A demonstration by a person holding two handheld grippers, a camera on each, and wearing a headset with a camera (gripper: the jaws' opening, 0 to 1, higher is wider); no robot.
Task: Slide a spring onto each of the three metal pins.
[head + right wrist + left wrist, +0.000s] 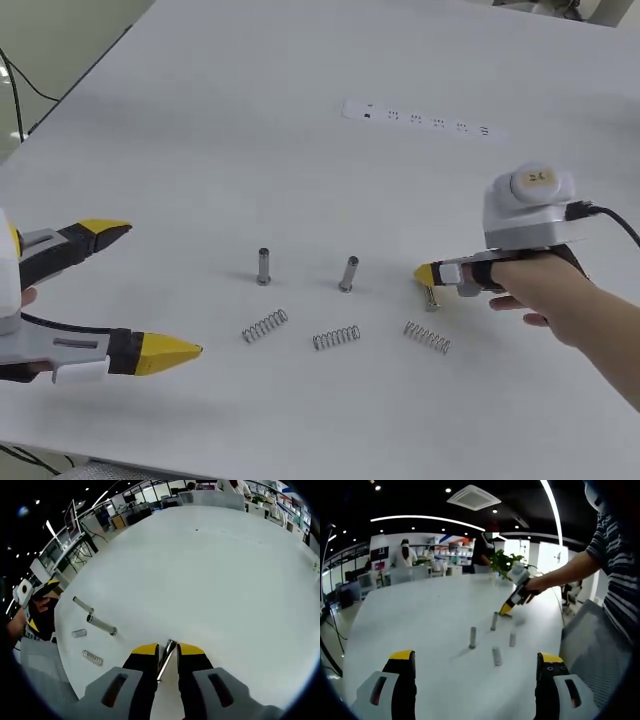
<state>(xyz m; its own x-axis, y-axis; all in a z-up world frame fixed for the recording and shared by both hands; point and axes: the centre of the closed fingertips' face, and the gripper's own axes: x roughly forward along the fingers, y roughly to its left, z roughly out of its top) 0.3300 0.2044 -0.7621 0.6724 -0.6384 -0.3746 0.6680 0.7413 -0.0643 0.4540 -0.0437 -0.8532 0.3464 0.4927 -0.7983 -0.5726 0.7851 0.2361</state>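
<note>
Short steel pin [166, 659] clamped in right gripper [167, 652]; left gripper [165, 290] splayed wide. Two pins [263, 266] upright, three coiled springs [336, 338] lying near them (white table [300, 150], open-plan office [435, 555] around).

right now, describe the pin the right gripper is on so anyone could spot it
On the white table, three metal pins stand in a row just beyond three loose springs. It is the pin at the right end of that row. The other two pins stand free; this one sits between the right gripper's yellow-tipped fingers.
</note>
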